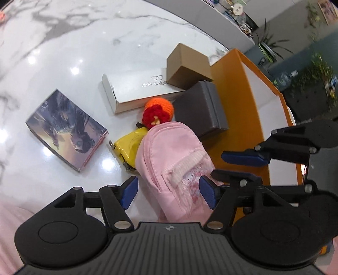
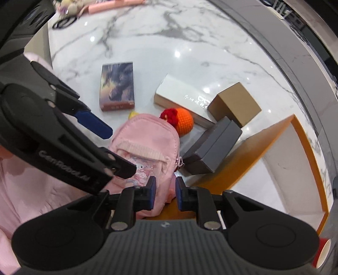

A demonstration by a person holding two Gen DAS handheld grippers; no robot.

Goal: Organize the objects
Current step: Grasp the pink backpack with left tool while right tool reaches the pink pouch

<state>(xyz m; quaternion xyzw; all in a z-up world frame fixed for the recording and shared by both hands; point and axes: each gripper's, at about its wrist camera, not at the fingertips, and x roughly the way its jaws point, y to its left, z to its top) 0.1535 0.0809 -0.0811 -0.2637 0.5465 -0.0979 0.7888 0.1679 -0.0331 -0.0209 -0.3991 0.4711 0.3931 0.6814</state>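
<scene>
The soft, light pink mini backpack [image 1: 169, 160] lies between the wide-open left gripper [image 1: 166, 192]; the right gripper [image 2: 165, 195], nearly closed, seems to pinch its near edge.

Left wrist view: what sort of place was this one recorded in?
Probably an office or showroom lounge rather than a home kitchen. A large glossy marble table carries small boxes and a pink mini backpack, and potted plants stand by grey walls with a shelf of trinkets.

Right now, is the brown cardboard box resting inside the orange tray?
No. The brown cardboard box sits outside the orange tray, partly on the white flat box on the marble table.
</scene>
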